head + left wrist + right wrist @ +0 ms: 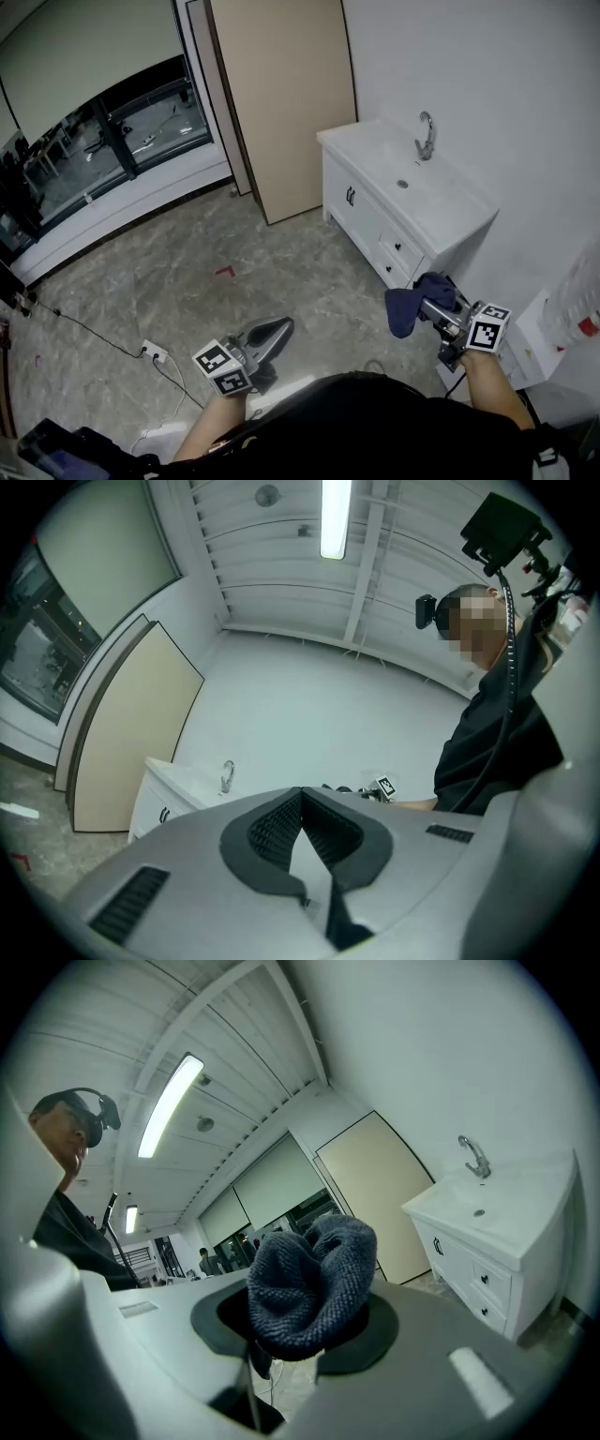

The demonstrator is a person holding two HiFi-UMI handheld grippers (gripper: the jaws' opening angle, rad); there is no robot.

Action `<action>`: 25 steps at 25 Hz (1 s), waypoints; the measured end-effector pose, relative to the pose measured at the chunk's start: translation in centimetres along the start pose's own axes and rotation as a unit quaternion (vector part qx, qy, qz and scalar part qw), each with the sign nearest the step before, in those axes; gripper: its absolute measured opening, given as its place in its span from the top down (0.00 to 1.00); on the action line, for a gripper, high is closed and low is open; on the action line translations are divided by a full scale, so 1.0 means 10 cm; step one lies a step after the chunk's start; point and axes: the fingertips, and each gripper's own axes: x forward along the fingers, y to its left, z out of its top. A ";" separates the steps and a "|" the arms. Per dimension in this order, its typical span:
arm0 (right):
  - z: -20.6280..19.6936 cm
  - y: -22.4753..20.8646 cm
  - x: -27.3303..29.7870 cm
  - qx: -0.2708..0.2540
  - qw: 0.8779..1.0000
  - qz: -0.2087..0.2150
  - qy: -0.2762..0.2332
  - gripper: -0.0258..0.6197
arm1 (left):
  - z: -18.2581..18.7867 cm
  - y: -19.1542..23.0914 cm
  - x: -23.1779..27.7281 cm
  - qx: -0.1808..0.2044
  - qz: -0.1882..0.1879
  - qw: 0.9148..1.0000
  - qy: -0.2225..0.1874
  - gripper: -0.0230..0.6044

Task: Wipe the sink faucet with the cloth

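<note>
A chrome faucet point(427, 135) stands at the back of a white sink point(412, 183) on a white cabinet against the wall; it also shows small in the left gripper view as the faucet point(226, 776) and in the right gripper view as the faucet point(475, 1157). My right gripper point(433, 302) is shut on a dark blue cloth point(411, 304), which bulges between its jaws as the cloth point(309, 1283). It hovers in front of the cabinet, short of the sink. My left gripper point(272, 331) hangs lower left over the floor, shut and empty point(301, 794).
The cabinet point(380, 234) has drawers with dark handles. A beige door panel point(281, 94) leans beside it. A white box point(534, 342) sits at the right. A power strip and cable point(150, 353) lie on the marble floor, with windows point(103, 141) at the left.
</note>
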 end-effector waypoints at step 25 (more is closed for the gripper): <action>2.47 -3.99 2.25 -0.018 0.997 -0.077 -0.022 0.78 | 1.07 3.74 3.59 -0.010 -0.046 0.999 0.009 0.96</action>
